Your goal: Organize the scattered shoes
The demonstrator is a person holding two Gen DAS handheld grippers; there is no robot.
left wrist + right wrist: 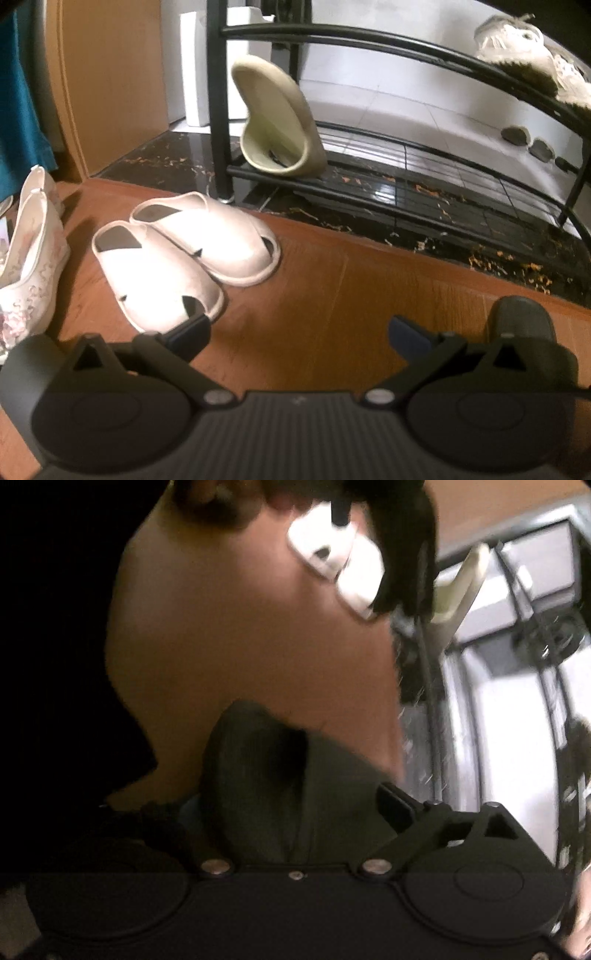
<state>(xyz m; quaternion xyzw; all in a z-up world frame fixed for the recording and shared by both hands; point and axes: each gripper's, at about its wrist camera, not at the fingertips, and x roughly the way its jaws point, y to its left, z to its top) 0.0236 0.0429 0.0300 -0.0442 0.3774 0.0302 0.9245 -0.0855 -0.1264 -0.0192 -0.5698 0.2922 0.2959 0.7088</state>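
our right gripper [295, 805] tilts down over the wood floor [240, 646], jaws wide, a dark slipper [266, 775] lying loose between them; our left gripper [299, 332] hangs spread and empty beside the white sandals [184, 254], a cream slipper [277, 118] propped on the rack [406, 177]
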